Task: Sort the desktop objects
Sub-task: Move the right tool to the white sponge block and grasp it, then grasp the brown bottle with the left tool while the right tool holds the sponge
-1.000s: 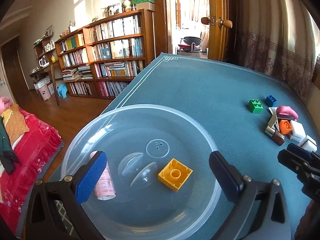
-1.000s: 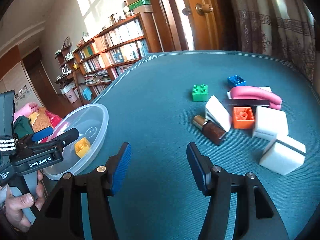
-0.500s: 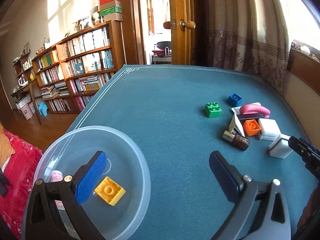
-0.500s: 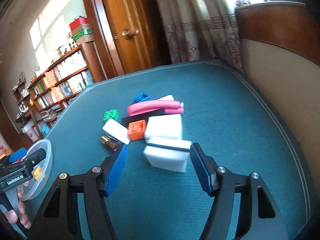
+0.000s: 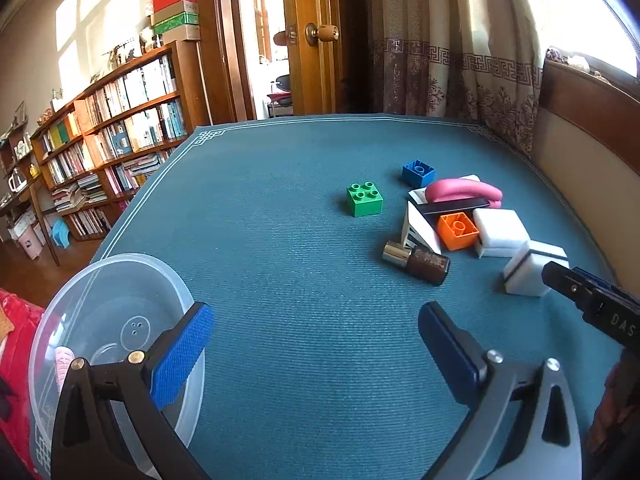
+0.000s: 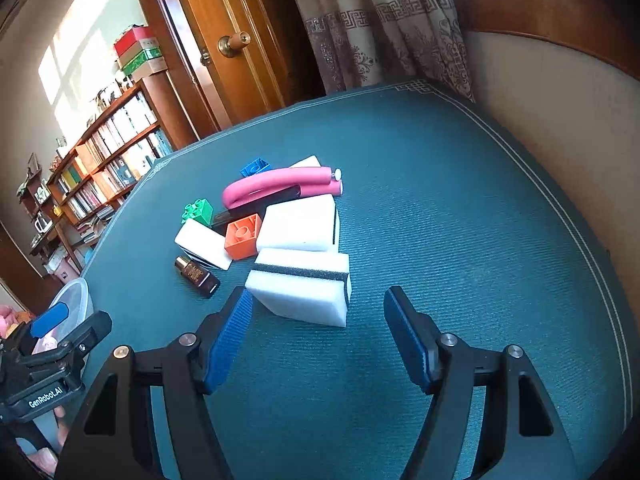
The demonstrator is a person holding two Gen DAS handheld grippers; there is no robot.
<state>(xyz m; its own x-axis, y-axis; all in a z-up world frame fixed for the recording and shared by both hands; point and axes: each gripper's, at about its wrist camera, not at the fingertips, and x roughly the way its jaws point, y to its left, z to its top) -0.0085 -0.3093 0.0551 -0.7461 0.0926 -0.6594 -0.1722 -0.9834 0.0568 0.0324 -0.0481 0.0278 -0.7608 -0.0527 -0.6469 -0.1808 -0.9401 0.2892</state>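
A pile of objects lies on the teal table: a green brick [image 5: 364, 199], a blue brick [image 5: 418, 172], an orange brick [image 5: 457, 231], a bent pink foam roller [image 6: 280, 188], a brown bottle [image 5: 417, 262] on its side, and white sponges [image 6: 302, 286]. My right gripper [image 6: 318, 336] is open, just short of the nearest white sponge. My left gripper [image 5: 314, 352] is open over bare cloth, beside a clear plastic bowl [image 5: 68, 300] at lower left. The bowl holds a pink roll [image 5: 63, 362], partly hidden.
A bookshelf [image 5: 116, 128] and a wooden door [image 5: 316, 36] stand beyond the table's far edge. Curtains [image 5: 452, 60] and a padded wall panel [image 6: 552, 128] run along the right side. The bowl sits at the table's left edge, with a red cloth [image 5: 14, 344] below.
My left gripper has swung right, away from over the bowl toward the pile. My right gripper has moved right and closer to the white sponges. Both stay open.
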